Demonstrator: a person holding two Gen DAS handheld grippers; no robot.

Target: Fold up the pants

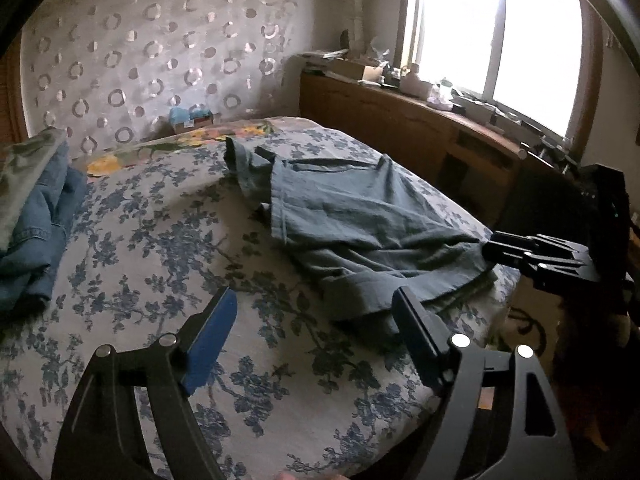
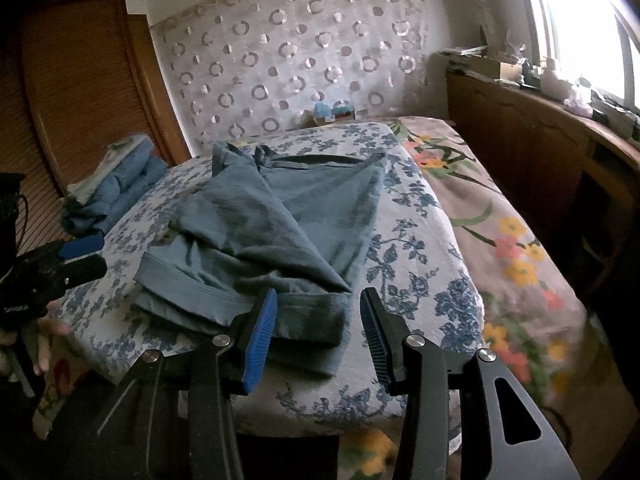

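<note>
Grey-blue pants [image 1: 352,216] lie rumpled and partly folded on the blue floral sheet [image 1: 168,248], hem end at the sheet's near edge. Left gripper [image 1: 316,320] spread wide, empty, above the sheet beside the pants. Right gripper [image 2: 318,320] also wide; hem looks between its fingers, contact unclear. Denim pile [image 1: 36,216] at the sheet's far-left edge.

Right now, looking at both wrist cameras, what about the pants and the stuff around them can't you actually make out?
- Pants: the underside and any lower layers are hidden by the top folds, in both views.
- Blue clothes pile: cut off by the left edge in the left wrist view; separate pieces can't be told apart.
- Window ledge clutter: too small and washed out by window glare.
- Right gripper, left gripper: both open, holding nothing.
</note>
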